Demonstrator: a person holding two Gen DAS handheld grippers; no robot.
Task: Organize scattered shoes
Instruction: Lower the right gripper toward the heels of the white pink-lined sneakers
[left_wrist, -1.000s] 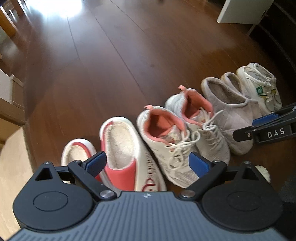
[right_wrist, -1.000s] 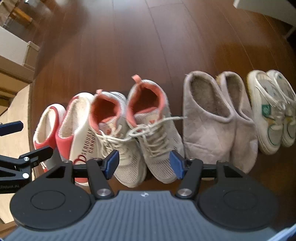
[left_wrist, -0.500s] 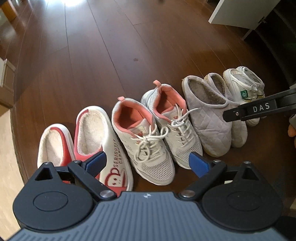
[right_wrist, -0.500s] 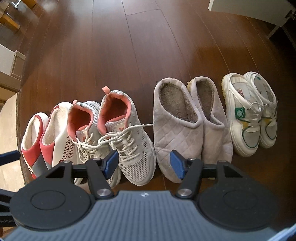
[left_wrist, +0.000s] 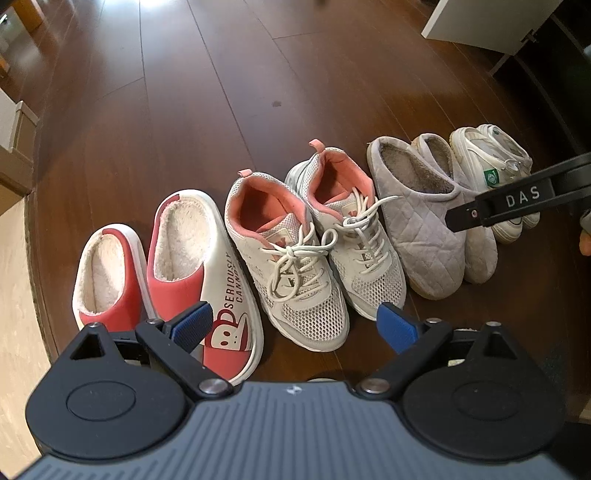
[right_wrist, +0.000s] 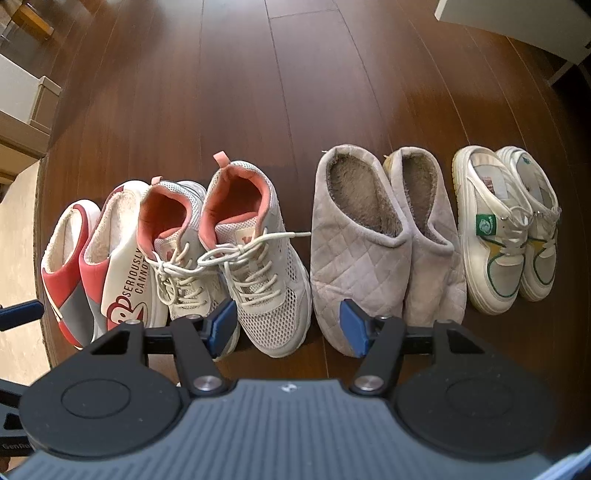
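Observation:
Several pairs of shoes stand side by side in a row on the dark wooden floor. From left: red and white fleece-lined slippers (left_wrist: 192, 258) (right_wrist: 110, 266), grey mesh sneakers with pink lining (left_wrist: 314, 236) (right_wrist: 236, 243), quilted grey slippers (left_wrist: 421, 214) (right_wrist: 373, 229), and white sneakers with green trim (left_wrist: 491, 173) (right_wrist: 506, 225). My left gripper (left_wrist: 295, 323) hovers open above the toes of the red slippers and mesh sneakers, holding nothing. My right gripper (right_wrist: 288, 325) hangs open over the toes of the mesh sneaker and grey slipper, also empty. One of its fingers (left_wrist: 517, 199) shows at the right of the left wrist view.
Bare wooden floor (right_wrist: 258, 92) stretches beyond the heels of the row. A white cabinet (left_wrist: 491, 22) (right_wrist: 517, 26) stands at the far right. Light wooden furniture and a box (right_wrist: 26, 107) sit at the left, with a pale floor area (left_wrist: 14, 295) beside it.
Both grippers have pulled back and risen from the row, so all the pairs now show more fully. The shoes have not moved. Both grippers stay open.

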